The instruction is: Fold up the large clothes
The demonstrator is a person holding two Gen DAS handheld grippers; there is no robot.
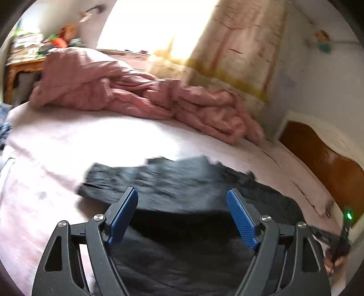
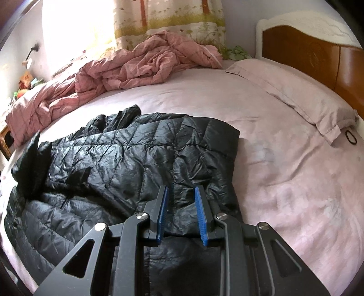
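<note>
— Where's the jacket (image 2: 127, 159) lying?

— Flat on the bed (image 2: 284, 173), on the pale pink sheet, over toward the near edge. It's a black quilted puffer, shiny and full of creases. Its far edge is a straight fold; a sleeve or collar end is bunched up at the far left corner.

— And the two grippers?

— The left gripper (image 1: 182, 214) hovers above the jacket with its blue pads (image 1: 242, 222) spread wide. Nothing sits between them, only dark fabric underneath. That view is smeared with blur.

— The right one?

— The right gripper (image 2: 181, 213) is at the jacket's near right corner. Its fingers (image 2: 200, 214) stand narrowly apart, and a ridge of the black fabric rises into the gap. It looks like a pinch, but I can't tell for sure that the pads are pressing on the cloth.

— What else is on the bed?

— A rumpled pink quilt (image 2: 136, 66) heaped along the far side, under the patterned curtain (image 2: 168, 20). A flat pink pillow (image 2: 295, 91) lies against the wooden headboard (image 2: 318, 57) on the right, well apart from the jacket. A small black hair tie (image 2: 351, 137) sits just beside the pillow's near corner.

— Anything else?

— A bright window beside the curtain, and cluttered shelves far left.
</note>
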